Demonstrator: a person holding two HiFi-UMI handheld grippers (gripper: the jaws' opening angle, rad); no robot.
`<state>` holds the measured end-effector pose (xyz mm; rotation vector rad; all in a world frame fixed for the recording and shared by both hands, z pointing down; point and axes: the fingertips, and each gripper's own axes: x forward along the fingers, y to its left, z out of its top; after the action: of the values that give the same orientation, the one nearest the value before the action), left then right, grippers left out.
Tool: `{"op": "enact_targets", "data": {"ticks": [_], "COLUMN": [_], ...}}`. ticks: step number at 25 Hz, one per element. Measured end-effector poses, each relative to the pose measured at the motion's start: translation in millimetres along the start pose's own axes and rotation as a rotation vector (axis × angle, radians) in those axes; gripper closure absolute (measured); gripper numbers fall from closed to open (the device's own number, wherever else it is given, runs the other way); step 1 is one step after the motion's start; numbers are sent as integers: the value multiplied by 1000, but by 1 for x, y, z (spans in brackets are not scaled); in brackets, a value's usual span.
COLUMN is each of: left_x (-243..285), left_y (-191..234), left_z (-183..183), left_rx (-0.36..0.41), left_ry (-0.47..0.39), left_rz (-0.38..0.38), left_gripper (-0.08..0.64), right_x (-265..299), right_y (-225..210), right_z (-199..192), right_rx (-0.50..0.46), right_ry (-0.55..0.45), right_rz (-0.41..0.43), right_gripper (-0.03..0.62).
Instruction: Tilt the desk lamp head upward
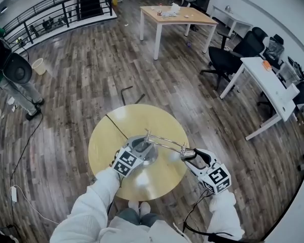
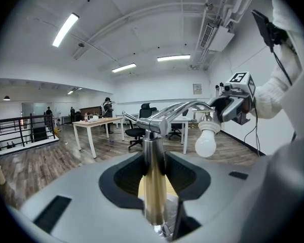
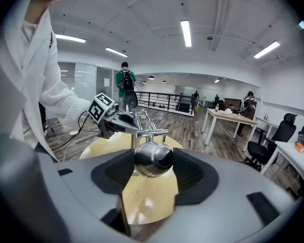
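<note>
A chrome desk lamp stands on the round yellow table [image 1: 104,146]. Its base [image 1: 148,156] lies near the table's middle. The thin double arm [image 1: 164,139] reaches right to the lamp head [image 1: 186,153]. My left gripper [image 1: 140,151] is shut on the upright post [image 2: 153,176], which fills the gap between its pads. In the left gripper view the white bulb [image 2: 206,142] hangs under the head, beside my right gripper [image 2: 228,109]. My right gripper [image 1: 190,156] is shut on the rounded chrome lamp head [image 3: 153,159], raised above the tabletop.
A black cable [image 1: 116,127] runs over the table's left side. A wooden table [image 1: 177,15] stands far back, with a white desk [image 1: 266,82] and black office chairs [image 1: 228,59] to the right. A person with equipment [image 1: 12,70] stands at the left by a railing.
</note>
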<state>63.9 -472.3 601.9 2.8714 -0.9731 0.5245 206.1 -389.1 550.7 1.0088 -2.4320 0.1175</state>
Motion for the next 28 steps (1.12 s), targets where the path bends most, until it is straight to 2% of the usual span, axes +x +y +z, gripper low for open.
{"op": "enact_targets", "data": {"ticks": [8, 15, 22, 28], "left_x": [-6, -8, -9, -12], "left_y": [0, -2, -1, -5], "left_z": [-1, -3, -2, 0], "left_rx": [-8, -6, 3, 29], "left_ry": [-1, -2, 3, 11], "left_rz": [-8, -15, -18, -29], "left_gripper": [429, 428, 429, 428], "right_x": [-30, -30, -6, 22], "right_y": [5, 14, 29, 46], "right_z": [85, 150, 216, 254], "right_rx": [-118, -210, -282, -319], "right_ry": [-91, -160, -115, -34], "right_rz": [-10, 7, 83, 147], "right_gripper": [347, 353, 364, 370]}}
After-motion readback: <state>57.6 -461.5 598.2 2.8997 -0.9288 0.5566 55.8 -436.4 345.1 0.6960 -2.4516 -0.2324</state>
